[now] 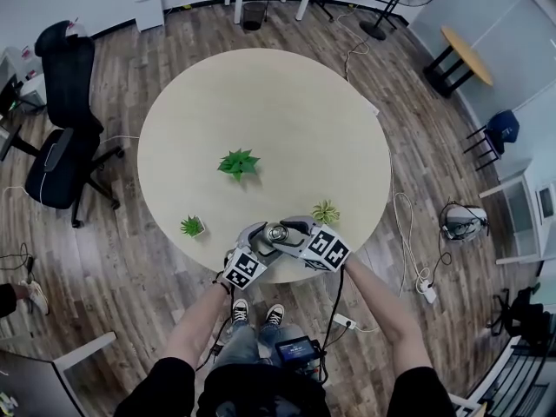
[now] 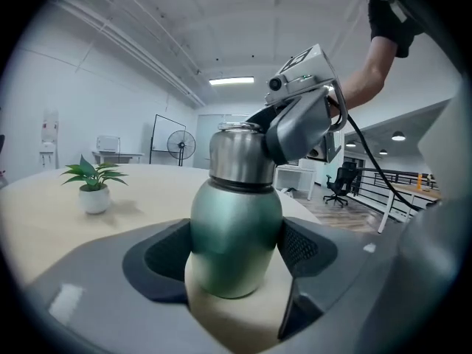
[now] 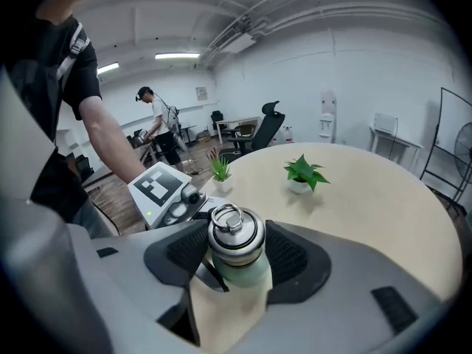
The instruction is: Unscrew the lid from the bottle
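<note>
A green bottle (image 2: 234, 231) with a steel lid (image 3: 234, 233) stands near the front edge of the round table (image 1: 261, 102). In the head view the bottle (image 1: 277, 232) shows between both grippers. My left gripper (image 2: 236, 264) is shut on the bottle's green body, a pad pressing on each side. My right gripper (image 3: 234, 264) comes from above at a slant and is shut on the lid, its dark pads against the lid's sides. A metal ring lies on top of the lid. In the left gripper view the right gripper (image 2: 302, 120) hides the lid's right side.
Three small potted plants stand on the table: one in the middle (image 1: 238, 162), one front left (image 1: 192, 226), one front right (image 1: 326, 211). A black office chair (image 1: 61, 129) stands left of the table. A person (image 3: 158, 124) stands far back in the room.
</note>
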Demonstrator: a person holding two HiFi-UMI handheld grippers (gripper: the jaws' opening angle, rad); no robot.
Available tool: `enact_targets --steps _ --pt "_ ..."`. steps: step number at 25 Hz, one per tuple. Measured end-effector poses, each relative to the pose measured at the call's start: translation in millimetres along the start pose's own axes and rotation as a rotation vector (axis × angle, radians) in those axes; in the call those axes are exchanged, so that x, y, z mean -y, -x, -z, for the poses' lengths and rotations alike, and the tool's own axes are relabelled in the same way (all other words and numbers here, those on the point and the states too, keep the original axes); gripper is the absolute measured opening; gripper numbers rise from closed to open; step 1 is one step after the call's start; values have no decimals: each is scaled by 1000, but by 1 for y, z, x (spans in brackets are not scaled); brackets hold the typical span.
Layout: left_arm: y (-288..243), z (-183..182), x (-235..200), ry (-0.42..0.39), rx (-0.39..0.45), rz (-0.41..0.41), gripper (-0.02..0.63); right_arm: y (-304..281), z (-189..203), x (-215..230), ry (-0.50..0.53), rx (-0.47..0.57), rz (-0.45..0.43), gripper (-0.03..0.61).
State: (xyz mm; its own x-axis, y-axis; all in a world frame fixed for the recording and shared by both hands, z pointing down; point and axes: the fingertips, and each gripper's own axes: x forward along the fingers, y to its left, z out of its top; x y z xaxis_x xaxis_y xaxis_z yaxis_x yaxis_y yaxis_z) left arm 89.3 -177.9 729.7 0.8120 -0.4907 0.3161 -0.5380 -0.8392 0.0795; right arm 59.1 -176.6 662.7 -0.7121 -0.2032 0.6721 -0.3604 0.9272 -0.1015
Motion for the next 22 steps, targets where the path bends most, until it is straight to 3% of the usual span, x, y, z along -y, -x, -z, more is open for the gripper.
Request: enact_targets --steps 2,5,8,11,15,19,22 --pt "0 -1 0 -1 1 -7 364 3 -6 3 -34 38 72 281" --pt "0 -1 -1 0 0 -15 364 10 -12 6 -204 177 247 360" --pt "0 1 -1 12 -1 -45 364 13 -6 11 -345 238 459 321" --pt "0 1 -1 26 2 -78 364 7 -5 10 -400 265 532 268" --pt "-1 0 -1 21 -5 -50 364 5 -5 9 -348 261 454 258" --pt "0 2 1 -13 -26 22 364 3 -2 3 -206 194 216 255" --pt "0 2 1 -21 -31 47 364 2 -3 2 -162 127 74 253"
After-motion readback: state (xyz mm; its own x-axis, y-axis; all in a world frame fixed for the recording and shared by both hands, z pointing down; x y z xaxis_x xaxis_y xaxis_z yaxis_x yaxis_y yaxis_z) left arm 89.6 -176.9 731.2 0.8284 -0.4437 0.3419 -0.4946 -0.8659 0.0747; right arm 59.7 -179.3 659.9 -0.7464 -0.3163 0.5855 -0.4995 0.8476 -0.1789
